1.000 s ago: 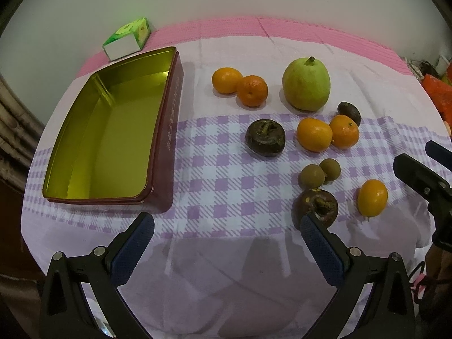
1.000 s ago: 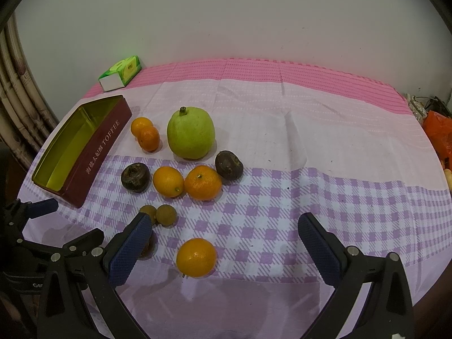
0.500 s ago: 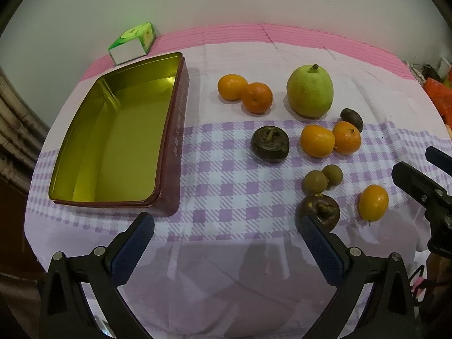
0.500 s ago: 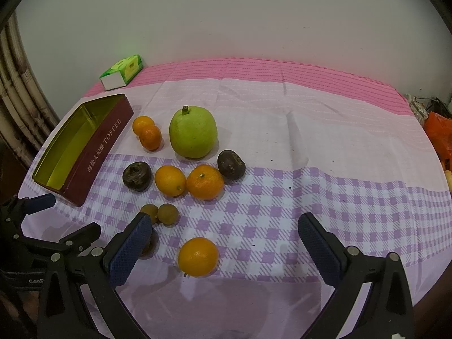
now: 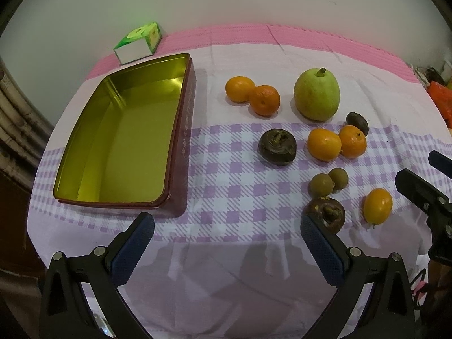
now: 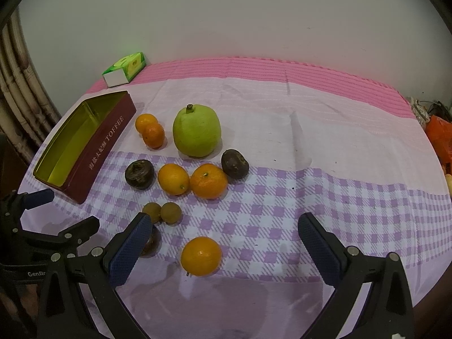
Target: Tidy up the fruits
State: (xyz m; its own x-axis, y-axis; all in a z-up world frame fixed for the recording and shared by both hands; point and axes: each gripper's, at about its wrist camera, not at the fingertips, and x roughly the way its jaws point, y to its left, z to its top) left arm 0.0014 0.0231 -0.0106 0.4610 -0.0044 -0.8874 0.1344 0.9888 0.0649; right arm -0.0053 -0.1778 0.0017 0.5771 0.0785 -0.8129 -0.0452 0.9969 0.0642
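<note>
Checked cloth (image 6: 310,197) holds loose fruit mid-frame, tin (image 5: 121,138) empty at left. Both claws, left (image 5: 226,243) and right (image 6: 223,243), are spread, holding nothing. Round orange (image 6: 201,255), nearest, could roll if nudged.

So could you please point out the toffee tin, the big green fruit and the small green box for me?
toffee tin (image 6: 106,148), right wrist view, on its lettered red side wall.
big green fruit (image 5: 316,96), left wrist view, middle of its skin.
small green box (image 6: 127,65), right wrist view, on its top face.
</note>
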